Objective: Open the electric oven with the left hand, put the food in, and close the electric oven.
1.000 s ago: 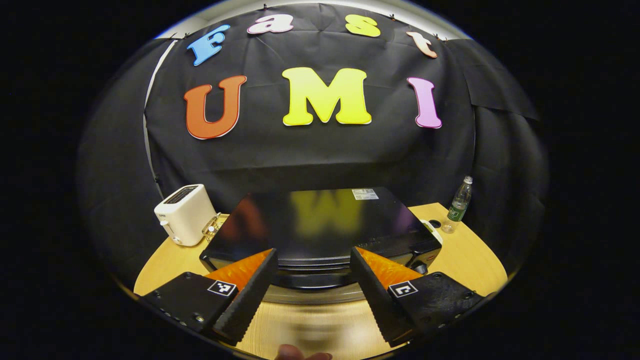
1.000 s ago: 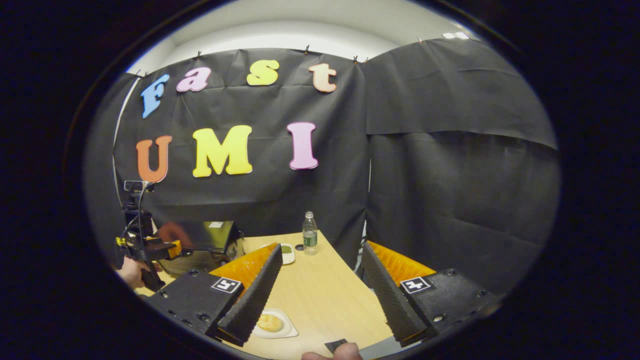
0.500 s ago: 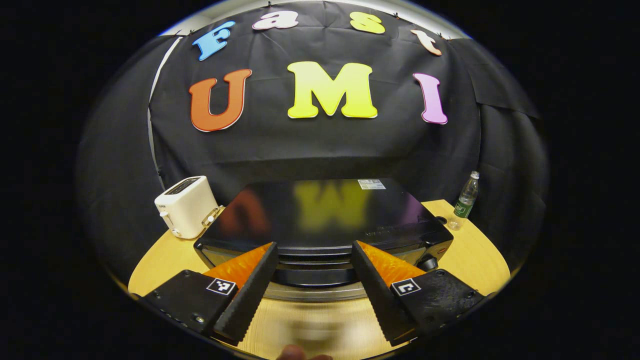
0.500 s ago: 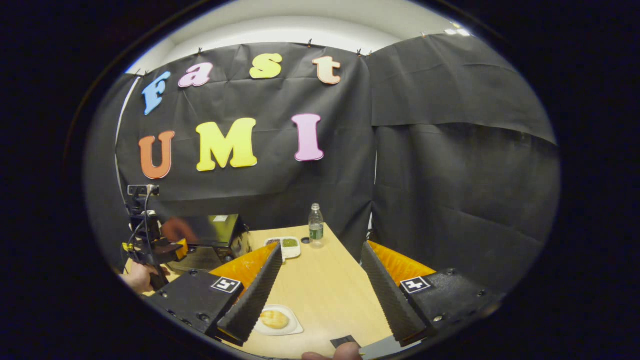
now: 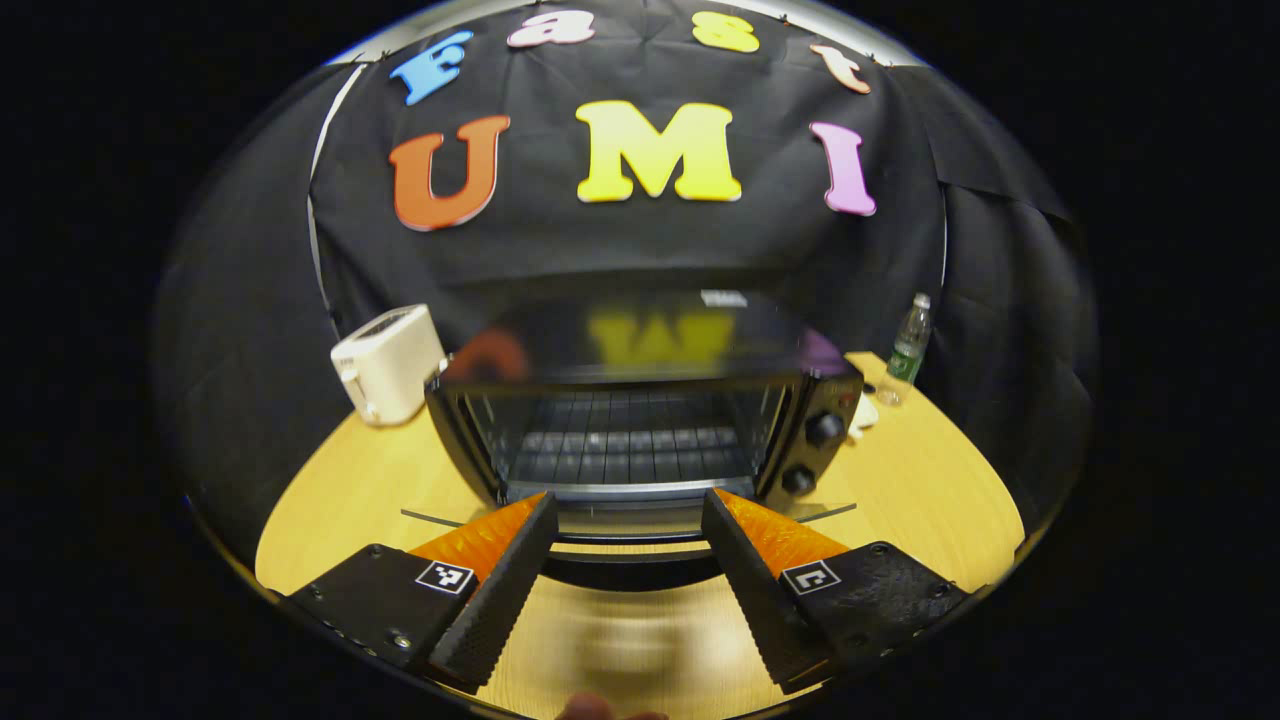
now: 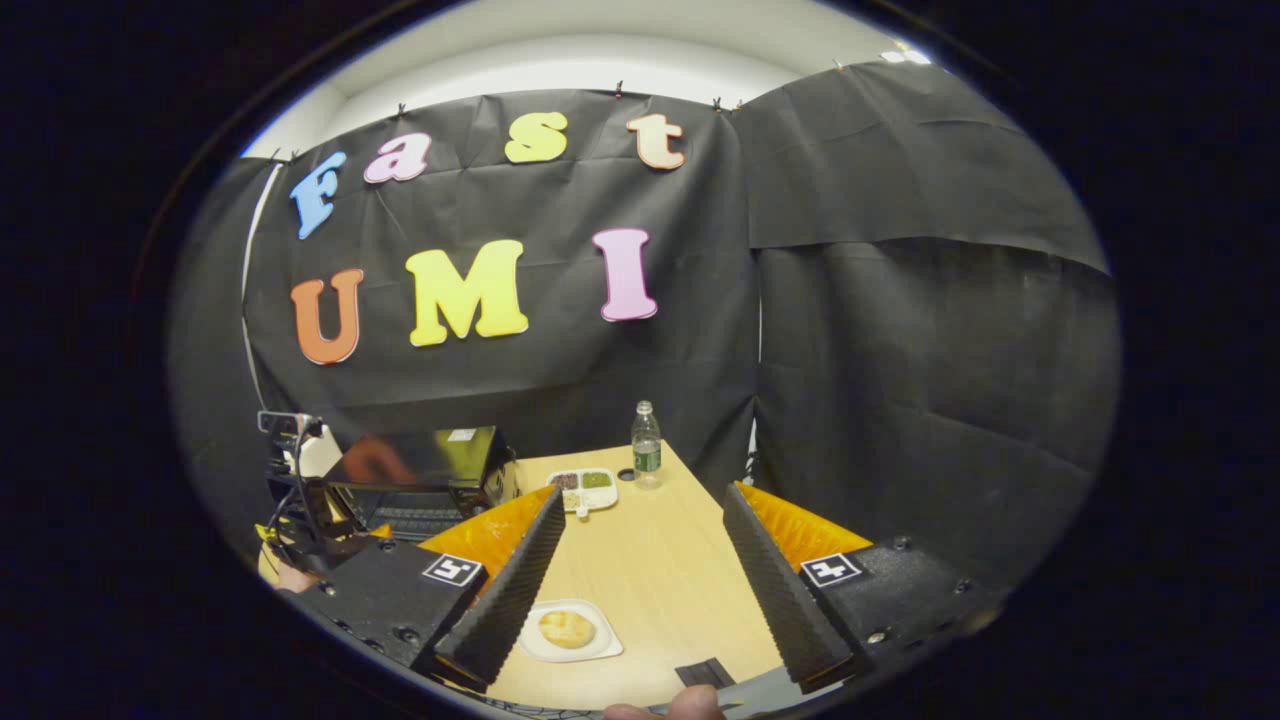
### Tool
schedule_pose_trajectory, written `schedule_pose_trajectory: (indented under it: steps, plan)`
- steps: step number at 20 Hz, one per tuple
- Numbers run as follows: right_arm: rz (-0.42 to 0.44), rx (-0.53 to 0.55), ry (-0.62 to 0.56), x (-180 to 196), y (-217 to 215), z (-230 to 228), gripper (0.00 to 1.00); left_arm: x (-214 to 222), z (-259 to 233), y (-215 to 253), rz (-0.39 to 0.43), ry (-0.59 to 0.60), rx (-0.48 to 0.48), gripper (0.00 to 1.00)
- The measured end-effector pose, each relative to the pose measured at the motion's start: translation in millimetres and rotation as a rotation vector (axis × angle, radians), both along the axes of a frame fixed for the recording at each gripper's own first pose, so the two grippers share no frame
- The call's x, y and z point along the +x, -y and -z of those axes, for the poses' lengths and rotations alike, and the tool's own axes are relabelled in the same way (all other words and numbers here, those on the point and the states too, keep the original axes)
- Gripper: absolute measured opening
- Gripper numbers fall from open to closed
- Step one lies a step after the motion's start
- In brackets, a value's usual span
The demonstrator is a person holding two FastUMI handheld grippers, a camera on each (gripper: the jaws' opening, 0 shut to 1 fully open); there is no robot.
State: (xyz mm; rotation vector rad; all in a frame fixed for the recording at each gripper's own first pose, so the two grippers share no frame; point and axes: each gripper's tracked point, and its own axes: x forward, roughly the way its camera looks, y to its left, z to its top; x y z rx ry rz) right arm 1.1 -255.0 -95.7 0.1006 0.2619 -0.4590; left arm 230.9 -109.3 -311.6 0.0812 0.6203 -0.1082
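Fingers: left gripper (image 5: 628, 560) spread wide | right gripper (image 6: 640, 580) spread wide, empty | black electric oven (image 5: 640, 420) door down | round bread on white plate (image 6: 567, 630) on wooden bench (image 6: 660, 560)

Left gripper (image 5: 628, 560) level and low, fingers (image 5: 500, 590) spread wide apart with nothing between them; right gripper (image 6: 640, 590) likewise wide open, angled downward, a fingertip of the holding hand (image 6: 690, 705) at bottom edge.

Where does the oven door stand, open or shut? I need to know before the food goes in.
Open: the electric oven shows its wire rack, and the door lies folded down in front.
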Motion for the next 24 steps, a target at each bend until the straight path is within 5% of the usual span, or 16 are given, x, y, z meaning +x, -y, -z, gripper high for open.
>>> schedule_pose_trajectory:
  steps: [15, 24]
  plan:
    - [-0.011, 0.017, -0.102, -21.5, -1.7, 28.1, 1.0, -32.9, 98.9, -15.5, -0.016, -0.251, 0.01, 0.97]
    - [-0.048, 0.026, -0.12, -38.5, -28.8, 33.1, 1.0, -38.3, 73.2, -20.2, -0.001, -0.157, -0.031, 0.94]
